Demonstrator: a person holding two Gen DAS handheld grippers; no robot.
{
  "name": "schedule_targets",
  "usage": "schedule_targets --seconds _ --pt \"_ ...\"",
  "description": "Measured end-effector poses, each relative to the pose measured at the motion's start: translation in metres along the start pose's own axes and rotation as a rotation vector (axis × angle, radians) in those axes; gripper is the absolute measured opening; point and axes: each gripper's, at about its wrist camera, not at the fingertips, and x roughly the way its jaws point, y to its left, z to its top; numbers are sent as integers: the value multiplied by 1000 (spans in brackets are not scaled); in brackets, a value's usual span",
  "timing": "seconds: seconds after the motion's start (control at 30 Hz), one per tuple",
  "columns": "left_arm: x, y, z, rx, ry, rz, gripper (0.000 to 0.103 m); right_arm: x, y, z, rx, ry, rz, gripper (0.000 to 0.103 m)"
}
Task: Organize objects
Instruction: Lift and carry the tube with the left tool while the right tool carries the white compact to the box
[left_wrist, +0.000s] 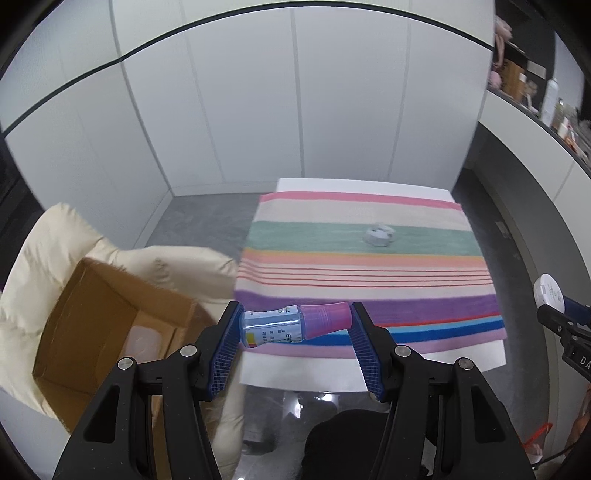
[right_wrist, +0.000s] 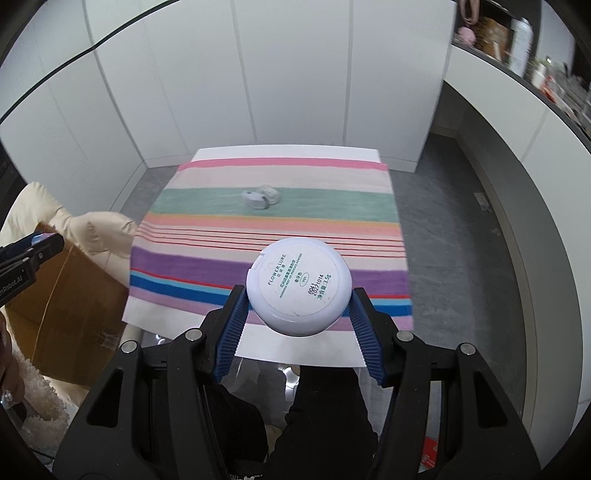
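A: Your left gripper is clamped on a small bottle with a pink cap. The bottle lies sideways between the blue pads, its base against the left pad and its cap against the right one. It hangs over the near edge of the striped cloth, above the purple and blue bands.

B: And your right gripper grips a round white compact by its rim, one pad on each side. The printed underside faces the camera, with the words FLOWER LURE on it. It too hangs over the near part of the striped cloth, at the purple band.

A: What lies on the cloth itself?

B: Only a small grey and white object, on the green stripe toward the far side. It is too blurred for you to say what it is. Nothing holds it, and it is well apart from both of your grippers.

A: Left of the striped cloth you have an open cardboard box, resting on a cream padded fabric. Something pale shows on the box floor, too faint to name.

B: From the right wrist view, the box sits left of the cloth, and the tip of your left gripper shows above it. The cloth covers a white board that shows along its near and far edges.
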Motion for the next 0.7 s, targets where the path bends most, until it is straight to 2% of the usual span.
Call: schedule_targets --seconds 0.33,0.7 --pt "-3 108 -28 -166 25 116 59 19 103 12 -155 17 113 59" --pt "-17 235 -81 -367 72 260 59 36 257 3 -385 56 264 59"
